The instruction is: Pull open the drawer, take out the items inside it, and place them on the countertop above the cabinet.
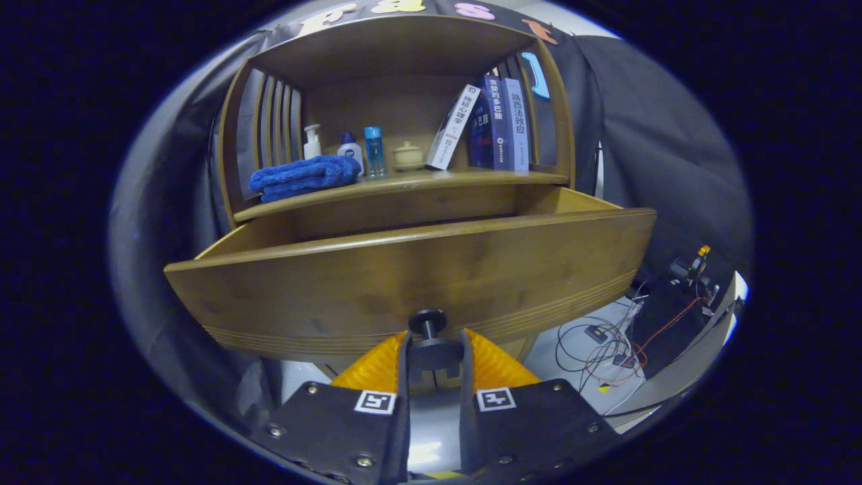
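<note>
Now my tongs (434, 345) clench the small round black knob (431, 337) of the curved brown wooden drawer (411, 276), which stands pulled out below the bench (404, 183).

Countertop (471, 179): towel (303, 176), bottles (350, 151), books (495, 124).

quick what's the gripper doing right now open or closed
Gripper: closed on the drawer knob, both fingers pressing its sides; drawer pulled out.
</note>
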The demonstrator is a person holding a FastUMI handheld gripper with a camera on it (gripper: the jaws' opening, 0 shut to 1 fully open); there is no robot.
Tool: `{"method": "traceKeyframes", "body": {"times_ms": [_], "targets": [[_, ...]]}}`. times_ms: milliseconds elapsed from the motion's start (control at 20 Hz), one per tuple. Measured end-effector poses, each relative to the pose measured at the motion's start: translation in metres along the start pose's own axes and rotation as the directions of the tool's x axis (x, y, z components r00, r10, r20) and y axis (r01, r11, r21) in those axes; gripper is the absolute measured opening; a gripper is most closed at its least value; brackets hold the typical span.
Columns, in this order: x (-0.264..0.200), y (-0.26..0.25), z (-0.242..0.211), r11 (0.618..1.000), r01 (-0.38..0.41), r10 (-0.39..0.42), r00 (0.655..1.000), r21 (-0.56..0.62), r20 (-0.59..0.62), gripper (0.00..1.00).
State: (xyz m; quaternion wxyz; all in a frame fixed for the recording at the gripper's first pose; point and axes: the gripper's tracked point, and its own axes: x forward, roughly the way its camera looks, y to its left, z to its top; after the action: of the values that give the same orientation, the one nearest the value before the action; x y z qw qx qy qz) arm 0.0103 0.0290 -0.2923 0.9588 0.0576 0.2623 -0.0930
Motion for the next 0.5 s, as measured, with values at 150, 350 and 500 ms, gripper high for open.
{"method": "traceKeyframes", "body": {"times_ms": [150,350,500], "targets": [[0.001,0.003,-0.003,0.999,-0.037,0.037,0.999,0.023,-0.006,0.39],[-0.016,0.002,-0.009,0.998,-0.065,0.065,0.998,0.008,-0.015,0.47],[-0.030,0.004,0.010,0.994,-0.092,0.089,0.994,0.057,0.060,0.49]]}}
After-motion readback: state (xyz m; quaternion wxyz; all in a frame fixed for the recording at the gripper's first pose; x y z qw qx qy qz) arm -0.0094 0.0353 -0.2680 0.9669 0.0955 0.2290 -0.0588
